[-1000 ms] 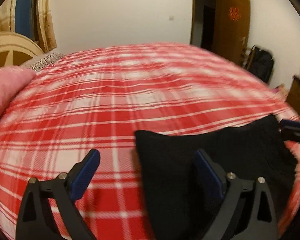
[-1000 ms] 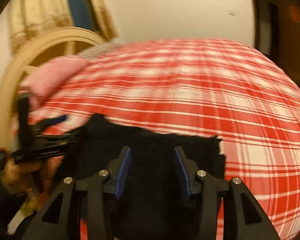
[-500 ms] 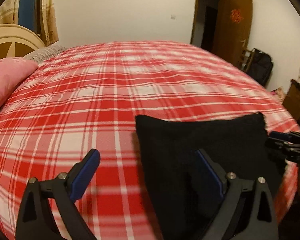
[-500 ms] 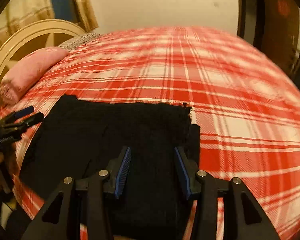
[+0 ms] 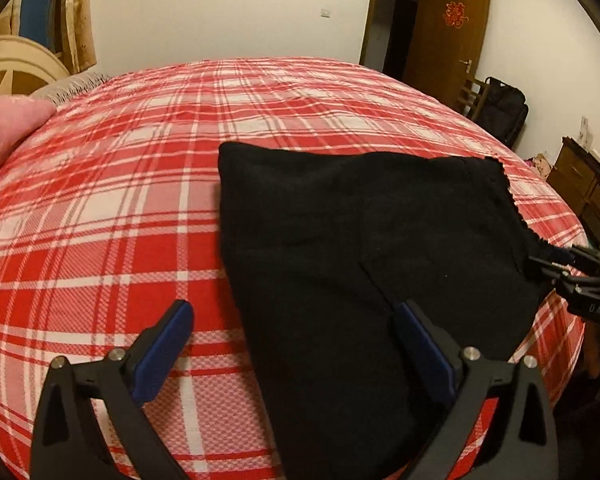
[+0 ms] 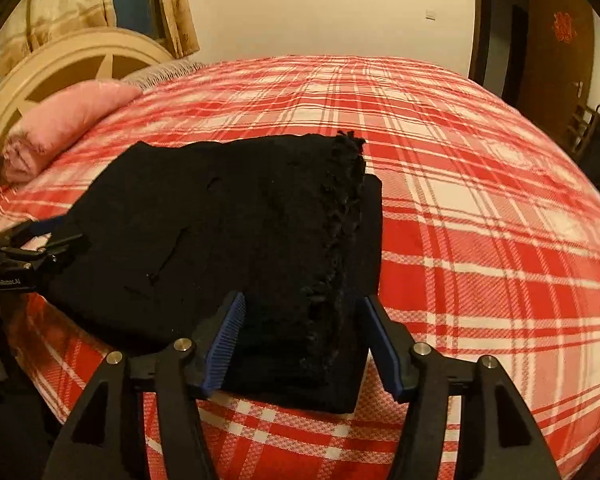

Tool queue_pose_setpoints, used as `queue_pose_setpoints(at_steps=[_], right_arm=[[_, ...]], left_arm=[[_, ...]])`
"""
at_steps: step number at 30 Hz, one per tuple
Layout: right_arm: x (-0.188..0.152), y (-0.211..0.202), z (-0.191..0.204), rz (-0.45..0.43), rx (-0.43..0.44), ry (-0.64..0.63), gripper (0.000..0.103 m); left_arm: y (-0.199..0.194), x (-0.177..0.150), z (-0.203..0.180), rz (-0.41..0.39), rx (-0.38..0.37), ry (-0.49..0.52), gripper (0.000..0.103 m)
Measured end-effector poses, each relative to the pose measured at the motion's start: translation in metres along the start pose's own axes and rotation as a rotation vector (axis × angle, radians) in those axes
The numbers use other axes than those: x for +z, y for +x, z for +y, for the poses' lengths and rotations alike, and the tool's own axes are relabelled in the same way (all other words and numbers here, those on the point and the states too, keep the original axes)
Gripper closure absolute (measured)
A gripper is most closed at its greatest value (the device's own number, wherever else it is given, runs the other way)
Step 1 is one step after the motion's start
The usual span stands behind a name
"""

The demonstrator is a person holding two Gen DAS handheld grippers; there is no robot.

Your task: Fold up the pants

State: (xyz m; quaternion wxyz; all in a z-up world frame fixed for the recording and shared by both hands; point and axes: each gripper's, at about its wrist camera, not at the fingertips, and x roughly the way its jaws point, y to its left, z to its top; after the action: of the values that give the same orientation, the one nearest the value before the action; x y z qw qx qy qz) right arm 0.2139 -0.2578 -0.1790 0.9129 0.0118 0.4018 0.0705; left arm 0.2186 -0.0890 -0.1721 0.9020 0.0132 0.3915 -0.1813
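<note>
The black pants (image 5: 364,248) lay folded into a thick bundle near the front edge of the bed (image 5: 140,184), on its red-and-white plaid cover, with a pink pillow (image 6: 68,124) up by the cream headboard (image 6: 80,56).

The left gripper (image 5: 296,344) hovered low over the bundle's left end with its blue-padded fingers (image 5: 168,344) spread wide; one finger stood over bare plaid, the other over the black cloth, and neither pinched anything. In the right wrist view the same tool showed at the far left (image 6: 40,248), its tips just at the cloth's edge.

The right gripper (image 6: 300,344) straddled the bundle's near right corner, its fingers (image 6: 228,336) parted on either side of the stacked layers and the frayed, tasselled hem (whether the pads actually pressed the cloth I could not tell, though the gap looked wider than the stack). From the left wrist view it appeared at the right edge (image 5: 556,264), tips at the cloth's corner.

Beyond the bed stood a brown door (image 5: 448,36), a dark bag (image 5: 504,112) and a wooden dresser (image 5: 584,192).
</note>
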Motion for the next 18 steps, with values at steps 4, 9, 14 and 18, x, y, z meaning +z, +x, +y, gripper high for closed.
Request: queue_pose_setpoints(at_steps=[4,9,14,18], right_arm=[[0.0,0.005,-0.022,0.05,0.087,0.104,0.033],[0.022,-0.029,-0.008,0.003,-0.016,-0.011,0.033],[0.068,-0.071,0.022,-0.129,-0.116,-0.098,0.033],[0.106,-0.07,0.066,-0.163,-0.061,-0.176,0.033]], left_arm=[[0.004,-0.003,0.003,0.003,-0.024,-0.031,0.0],[0.0,-0.004,0.004,-0.005,-0.029,-0.025,0.0],[-0.001,-0.005,0.006,-0.006,-0.045,-0.034,0.0],[-0.003,-0.008,0.004,-0.011,-0.039,-0.018,0.0]])
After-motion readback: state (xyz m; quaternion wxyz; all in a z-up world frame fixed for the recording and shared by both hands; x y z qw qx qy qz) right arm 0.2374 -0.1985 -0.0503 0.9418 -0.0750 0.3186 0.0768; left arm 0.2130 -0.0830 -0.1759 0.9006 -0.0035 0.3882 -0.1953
